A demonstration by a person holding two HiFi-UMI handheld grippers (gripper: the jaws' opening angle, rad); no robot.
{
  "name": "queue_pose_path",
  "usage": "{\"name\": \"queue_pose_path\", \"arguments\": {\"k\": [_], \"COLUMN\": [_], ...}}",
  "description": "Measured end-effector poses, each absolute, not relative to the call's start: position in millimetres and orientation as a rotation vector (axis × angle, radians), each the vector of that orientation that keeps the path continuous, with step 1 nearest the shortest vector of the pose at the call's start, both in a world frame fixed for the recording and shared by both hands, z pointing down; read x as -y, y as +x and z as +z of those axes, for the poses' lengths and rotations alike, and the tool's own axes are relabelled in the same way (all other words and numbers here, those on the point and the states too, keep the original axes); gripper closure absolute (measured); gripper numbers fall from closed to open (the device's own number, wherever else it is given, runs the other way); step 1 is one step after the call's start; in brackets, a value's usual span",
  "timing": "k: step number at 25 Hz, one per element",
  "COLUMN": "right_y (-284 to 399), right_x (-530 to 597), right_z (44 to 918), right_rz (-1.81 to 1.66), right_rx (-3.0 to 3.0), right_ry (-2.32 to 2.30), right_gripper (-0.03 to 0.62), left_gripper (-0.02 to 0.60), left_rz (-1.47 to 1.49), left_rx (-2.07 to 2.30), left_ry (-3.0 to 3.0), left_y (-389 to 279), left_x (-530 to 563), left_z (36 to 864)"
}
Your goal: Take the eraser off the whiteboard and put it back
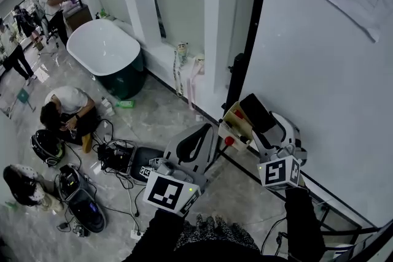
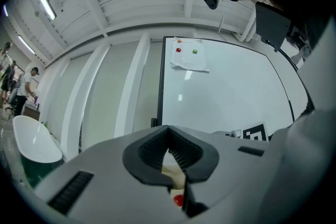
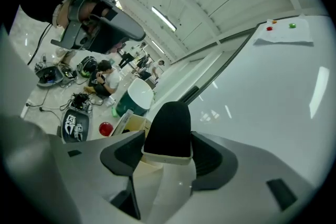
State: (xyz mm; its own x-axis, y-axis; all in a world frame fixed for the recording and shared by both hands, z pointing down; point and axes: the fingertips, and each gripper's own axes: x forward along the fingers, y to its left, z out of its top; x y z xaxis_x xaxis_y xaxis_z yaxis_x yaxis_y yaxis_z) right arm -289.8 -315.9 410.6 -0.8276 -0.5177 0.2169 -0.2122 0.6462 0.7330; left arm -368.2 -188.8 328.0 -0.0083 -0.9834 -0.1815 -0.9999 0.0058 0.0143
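One whiteboard fills the right side. Beside it, apparently not touching, the right tongs clamp the black-felt eraser. Lower left, the left tongs are closed together, empty.

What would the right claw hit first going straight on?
Probably the cream open-topped box at the white whiteboard's edge; the black-felt eraser it grips would touch first. Depth unclear.

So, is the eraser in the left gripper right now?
No, the eraser is clamped in the right gripper, and the left gripper is shut with nothing in it.
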Motion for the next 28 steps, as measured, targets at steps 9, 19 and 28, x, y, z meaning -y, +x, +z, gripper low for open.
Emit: {"name": "queue_pose_path", "arguments": {"k": [9,19,28], "right_y": [-293.2,-297.7,-295.3], "right_x": [325.8,327.1,319.2], "right_z": [435.5,434.8,425.2], "right_rz": [-1.025,-1.067,-0.937], "right_rx": [2.309,2.289,2.444], "right_ry": [0.501,0.506,0.502], "right_gripper": [0.312,0.312,0.312], "left_gripper": [0.575,0.575,0.576], "left_rz": [0.202,0.205,0.205], "left_rx": [-2.155,-2.159,-2.157], "left_ry": [-2.111,-2.108,-2.111], "left_y": [-366.9,-367.6,-367.2], "left_x": [196.6,203.4,204.9], "left_z": [329.2,330.3,329.6]}}
